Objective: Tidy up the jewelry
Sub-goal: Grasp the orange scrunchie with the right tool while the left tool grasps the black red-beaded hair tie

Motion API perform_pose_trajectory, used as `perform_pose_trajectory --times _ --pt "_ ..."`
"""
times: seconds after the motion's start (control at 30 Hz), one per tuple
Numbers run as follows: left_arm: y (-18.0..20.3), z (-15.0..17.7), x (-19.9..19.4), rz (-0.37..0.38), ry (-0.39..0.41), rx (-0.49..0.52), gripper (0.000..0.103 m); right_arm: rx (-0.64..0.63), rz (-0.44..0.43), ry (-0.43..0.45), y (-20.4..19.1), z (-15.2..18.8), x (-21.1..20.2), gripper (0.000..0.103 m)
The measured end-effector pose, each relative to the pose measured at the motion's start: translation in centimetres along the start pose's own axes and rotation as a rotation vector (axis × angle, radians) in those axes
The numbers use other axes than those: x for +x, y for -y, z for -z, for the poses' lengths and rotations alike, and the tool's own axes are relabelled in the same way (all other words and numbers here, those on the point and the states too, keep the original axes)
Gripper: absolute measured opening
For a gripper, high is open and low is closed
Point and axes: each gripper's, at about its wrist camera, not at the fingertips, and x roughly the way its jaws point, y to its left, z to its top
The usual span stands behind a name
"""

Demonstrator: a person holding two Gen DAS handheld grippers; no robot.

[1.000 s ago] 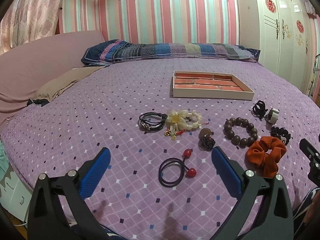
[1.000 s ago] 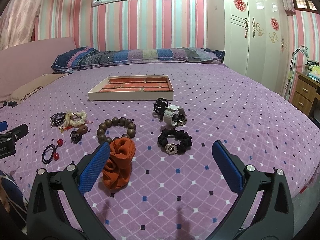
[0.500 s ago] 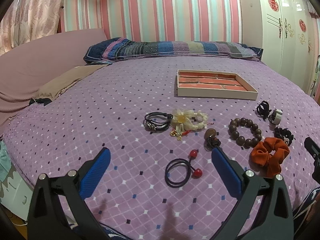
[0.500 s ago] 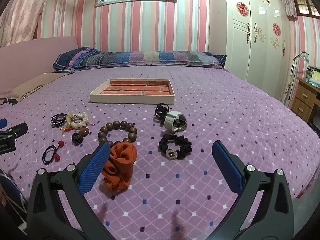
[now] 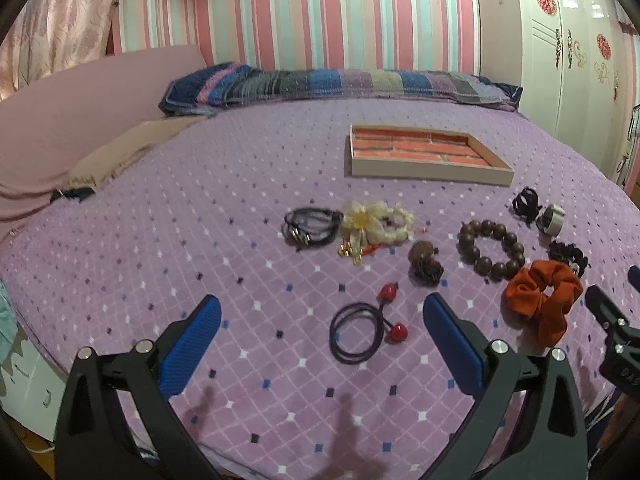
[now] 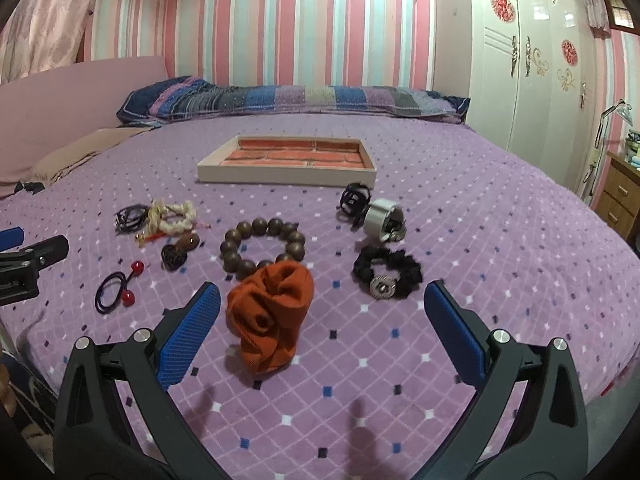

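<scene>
Jewelry and hair ties lie on a purple bedspread. My left gripper (image 5: 320, 336) is open and empty, just short of a black hair tie with red balls (image 5: 366, 330). My right gripper (image 6: 320, 324) is open and empty; an orange scrunchie (image 6: 272, 316) lies between its fingers. Farther off lie a wooden bead bracelet (image 6: 262, 246), a black scrunchie with a silver charm (image 6: 386, 272), a white cuff (image 6: 382, 216), a black claw clip (image 6: 352, 198), a cream flower tie (image 5: 376, 220) and black cords (image 5: 310, 226). A beige tray with an orange lining (image 6: 286, 158) stands behind them.
A long patchwork pillow (image 5: 340, 84) lies at the head of the bed. A pink padded panel (image 5: 60, 120) rises at the left. White wardrobe doors (image 6: 532, 60) and a wooden nightstand (image 6: 620, 196) stand at the right. The bed's near edge runs below both grippers.
Both grippers have edged forward over the bed, so the items appear a little nearer. Both stay open and empty. No item has moved.
</scene>
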Motion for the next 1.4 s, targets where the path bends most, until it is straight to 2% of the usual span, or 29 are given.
perform_pose_trajectory --times 0.07,0.23,0.37,0.53,0.57,0.67,0.7,0.77,0.87,0.9,1.03,1.1,1.2,1.4 --pt "-0.3 0.6 0.5 0.023 -0.019 -0.017 0.099 -0.008 0.003 -0.002 -0.3 0.3 0.5 0.099" --pt "-0.5 1.8 2.5 0.025 -0.075 -0.007 0.099 -0.064 0.024 -0.009 -1.1 1.0 1.8 0.099" --pt "-0.4 2.7 3.8 0.036 -0.09 0.014 0.099 -0.032 -0.023 -0.006 -0.7 1.6 2.6 0.099" --pt "-1.1 2.7 5.5 0.041 -0.099 -0.003 0.098 -0.001 -0.003 -0.038 -0.7 1.7 4.1 0.099" --pt "-1.3 2.7 5.8 0.048 -0.101 -0.013 0.095 -0.007 0.01 -0.036 -0.8 1.7 4.3 0.099" --pt "-1.6 2.7 6.8 0.059 -0.118 -0.015 0.077 -0.043 0.044 -0.034 -1.2 1.8 4.7 0.099" --pt "-1.7 2.8 7.3 0.064 -0.128 -0.012 0.072 -0.047 0.049 -0.036 -1.2 1.9 4.8 0.097" --pt "-1.8 3.0 7.9 0.066 -0.144 -0.009 0.072 -0.056 0.056 -0.044 -1.3 2.1 4.9 0.091" --pt "-2.1 3.4 8.7 0.069 -0.16 -0.01 0.063 -0.05 0.053 -0.061 -1.2 2.3 5.2 0.078" --pt "-2.1 3.4 8.8 0.07 -0.158 -0.007 0.062 -0.048 0.052 -0.064 -1.1 2.4 5.2 0.075" --pt "-1.9 3.4 8.7 0.058 -0.134 0.018 0.056 -0.033 0.04 -0.055 -0.8 2.2 5.2 0.069" --pt "-1.8 3.5 8.6 0.067 -0.125 0.018 0.045 -0.03 0.025 -0.051 -0.8 2.2 5.3 0.06" --pt "-1.5 3.4 8.7 0.089 -0.12 0.022 0.037 -0.024 0.0 -0.054 -1.0 2.3 5.5 0.048" --pt "-1.8 3.2 9.0 0.136 -0.116 -0.01 0.035 -0.004 -0.024 -0.048 -1.0 2.2 5.9 0.036"
